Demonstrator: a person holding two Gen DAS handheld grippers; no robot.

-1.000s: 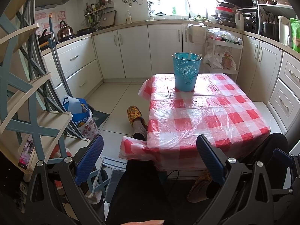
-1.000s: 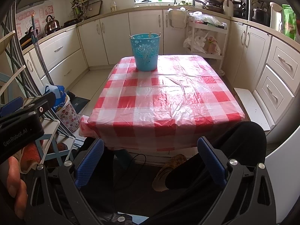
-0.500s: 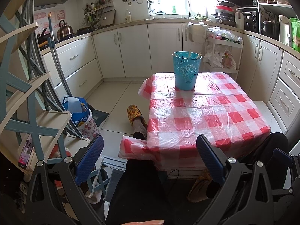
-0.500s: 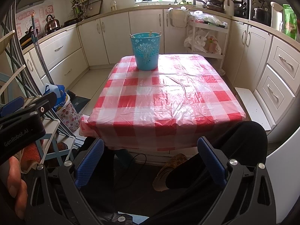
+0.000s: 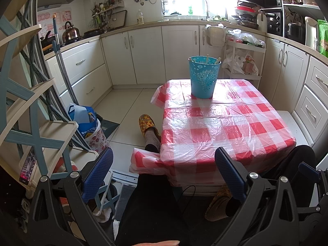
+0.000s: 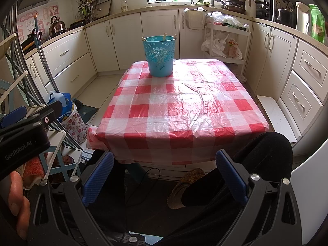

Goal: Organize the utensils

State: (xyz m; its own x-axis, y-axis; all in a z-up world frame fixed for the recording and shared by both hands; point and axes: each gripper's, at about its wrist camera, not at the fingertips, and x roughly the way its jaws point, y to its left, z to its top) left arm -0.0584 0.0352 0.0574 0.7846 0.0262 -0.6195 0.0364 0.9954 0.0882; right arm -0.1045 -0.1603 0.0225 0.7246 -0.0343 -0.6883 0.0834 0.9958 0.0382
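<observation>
The left gripper [image 5: 163, 173] is hanging low in front of the seated person, its blue-padded fingers [image 5: 98, 172] spread wide apart with nothing between them. The right gripper [image 6: 164, 173] is sitting at about the same height, its own blue pads [image 6: 230, 174] gaping just as wide and gripping nothing. Both are pointing out over the person's dark-trousered legs [image 6: 242, 176] toward the near edge of the table [image 6: 180, 110], well short of anything on it. In the right wrist view the left gripper's black body [image 6: 24, 139] is showing at the left edge, with the person's fingers [image 6: 16, 203] wrapped below it.

The table is wearing a red and white checked plastic cloth [image 5: 221, 127], shining and wrinkled under the window light. Near its far edge a turquoise bucket [image 6: 159, 56] with a flower pattern is standing upright, and pale wooden stick ends [image 5: 207, 58] are poking up above its rim, leaning against the inner wall. I cannot tell what kind of utensils they are.

To the left, a yellow patterned slipper [image 5: 146, 124] is resting on the tiled floor just beside the table, and a blue and white rack [image 5: 37, 123] is standing further left. White cabinets [image 6: 127, 39] are running round the room behind.
</observation>
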